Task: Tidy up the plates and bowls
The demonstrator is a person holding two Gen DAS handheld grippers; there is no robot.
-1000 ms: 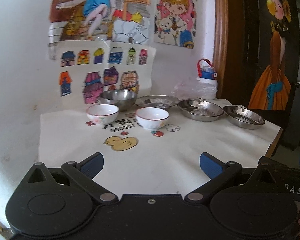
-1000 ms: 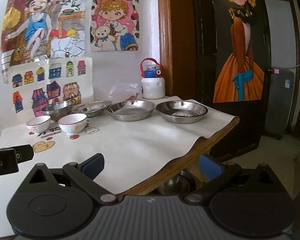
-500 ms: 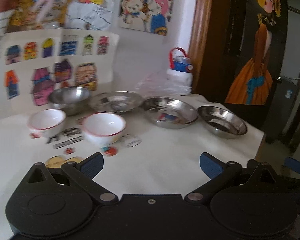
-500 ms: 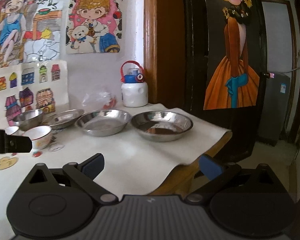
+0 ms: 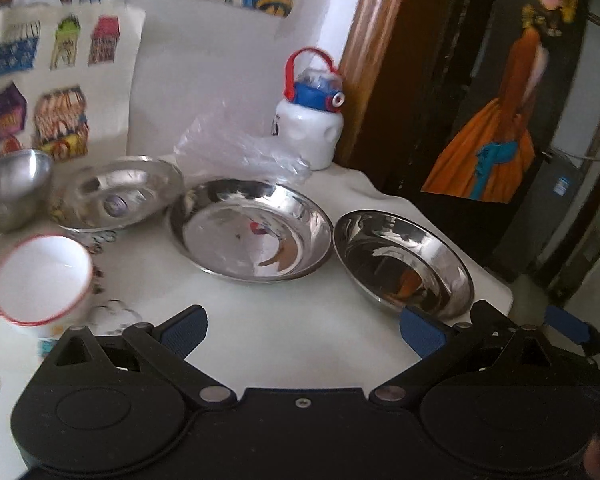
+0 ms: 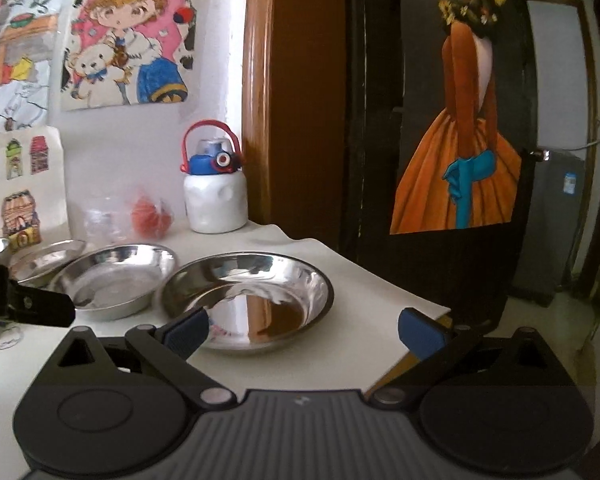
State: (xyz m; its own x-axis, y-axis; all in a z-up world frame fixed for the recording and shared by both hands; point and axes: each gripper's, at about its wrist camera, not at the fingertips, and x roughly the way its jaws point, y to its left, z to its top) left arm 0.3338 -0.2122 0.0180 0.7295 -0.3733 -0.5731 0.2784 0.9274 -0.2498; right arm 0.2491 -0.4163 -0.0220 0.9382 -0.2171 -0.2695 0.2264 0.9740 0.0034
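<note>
Both grippers are spread wide with nothing in them — left gripper [image 5: 303,330] low centre, right gripper [image 6: 303,326] likewise. Three steel plates [image 5: 252,230] run across mid-frame on the white table [image 5: 300,344], steel bowl [image 5: 8,188] and white bowl [image 5: 42,278] at far left.

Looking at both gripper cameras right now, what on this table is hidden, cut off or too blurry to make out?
- Steel bowl: left wrist view, cut off by the left edge.
- Second white bowl: missing from both views.
- Contents of the plastic bag: right wrist view, a red blur only.
- Leftmost steel plate: right wrist view, partly behind the left gripper.
</note>
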